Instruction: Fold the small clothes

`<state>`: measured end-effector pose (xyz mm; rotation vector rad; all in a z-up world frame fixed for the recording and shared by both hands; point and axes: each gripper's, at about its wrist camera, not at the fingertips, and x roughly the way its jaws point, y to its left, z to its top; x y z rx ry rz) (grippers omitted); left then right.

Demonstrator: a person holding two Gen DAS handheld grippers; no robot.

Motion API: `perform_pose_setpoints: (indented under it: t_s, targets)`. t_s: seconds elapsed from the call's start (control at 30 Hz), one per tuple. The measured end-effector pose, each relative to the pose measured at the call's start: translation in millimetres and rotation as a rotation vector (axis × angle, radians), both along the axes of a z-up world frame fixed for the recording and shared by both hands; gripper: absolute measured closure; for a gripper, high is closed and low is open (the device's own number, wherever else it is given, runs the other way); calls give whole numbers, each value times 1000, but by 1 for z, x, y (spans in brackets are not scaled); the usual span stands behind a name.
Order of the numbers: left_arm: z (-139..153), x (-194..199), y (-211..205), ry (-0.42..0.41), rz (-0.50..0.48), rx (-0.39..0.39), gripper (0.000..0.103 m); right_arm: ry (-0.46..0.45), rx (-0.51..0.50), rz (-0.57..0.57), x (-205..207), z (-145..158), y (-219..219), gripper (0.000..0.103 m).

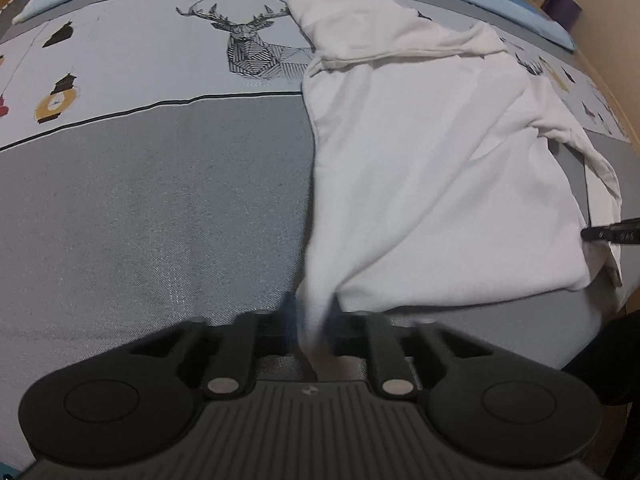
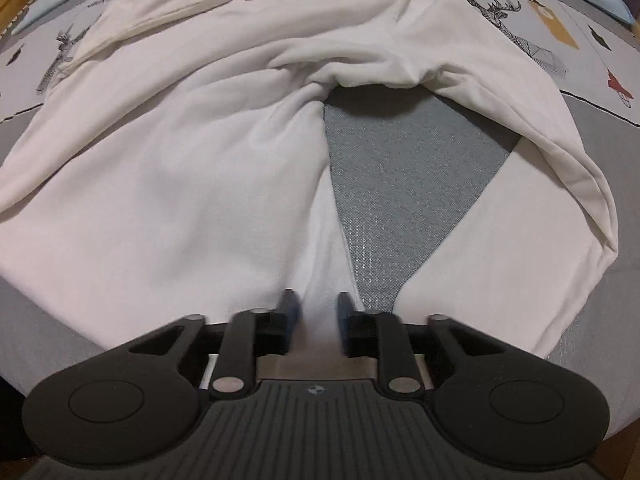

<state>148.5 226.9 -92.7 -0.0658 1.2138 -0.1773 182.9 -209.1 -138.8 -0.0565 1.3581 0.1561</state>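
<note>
A white T-shirt (image 1: 432,168) lies on a grey bed cover (image 1: 160,208), partly folded, with one sleeve turned over at the top. My left gripper (image 1: 314,320) is shut on the shirt's near left corner, and the cloth is pulled into a taut ridge toward it. In the right wrist view the same shirt (image 2: 180,168) spreads wide, with a triangle of grey cover showing between its folds. My right gripper (image 2: 318,312) is shut on a strip of the shirt's near hem. The tip of the right gripper shows in the left view (image 1: 612,234) at the shirt's right edge.
The cover has a printed panel with a deer head (image 1: 248,44) and small lantern figures (image 1: 56,100). Blue pillows (image 1: 520,4) lie along the far edge. A beige wall (image 1: 608,8) rises at the right.
</note>
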Motion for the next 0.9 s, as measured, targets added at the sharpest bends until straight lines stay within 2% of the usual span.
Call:
perform_pose_setpoints:
  t_s: [0.03, 0.1, 0.23, 0.3, 0.33, 0.43, 0.5, 0.53, 0.57, 0.6, 0.63, 0.73, 0.8, 0.83, 0.87, 0.9]
  targets:
    - [3, -3, -1, -11, -9, 5, 95, -12, 1, -15, -2, 3, -3, 100]
    - [11, -8, -5, -43, -27, -5, 97, -69, 11, -54, -6, 17, -15, 103]
    - [41, -23, -3, -131, -27, -162, 98, -248, 62, -165, -25, 56, -57, 103]
    - [55, -33, 2, -174, -31, -255, 98, -295, 79, -205, -36, 70, -81, 103]
    - [58, -35, 3, -180, -30, -256, 98, -302, 100, -222, -43, 73, -92, 103]
    - [47, -36, 2, -128, -18, -117, 97, -276, 223, -201, -53, 73, -103, 100]
    - [38, -35, 4, -87, -11, -117, 94, -279, 238, -155, -54, 70, -94, 100]
    - [34, -34, 4, -73, -16, -133, 89, -261, 240, -126, -49, 65, -86, 95]
    - [30, -33, 2, -60, -22, -142, 73, -224, 246, -95, -46, 59, -78, 90]
    - [25, -33, -1, -38, -33, -135, 57, -189, 239, -75, -44, 54, -70, 80]
    - [19, -31, -3, -22, -43, -115, 56, -150, 215, -53, -43, 46, -60, 74]
    - [3, -29, -10, 32, -57, -63, 56, -34, 101, 17, -32, 20, -33, 70]
    - [-4, -25, -10, 46, -63, -30, 59, 3, 25, 46, -29, 8, -21, 69]
    - [-6, -24, -10, 51, -72, -21, 65, 7, 5, 57, -29, 5, -17, 69]
    - [-6, -24, -8, 54, -86, -17, 83, 6, -7, 70, -28, 4, -13, 68]
    - [-4, -23, -8, 49, -100, -13, 96, 5, -12, 82, -27, 3, -12, 70]
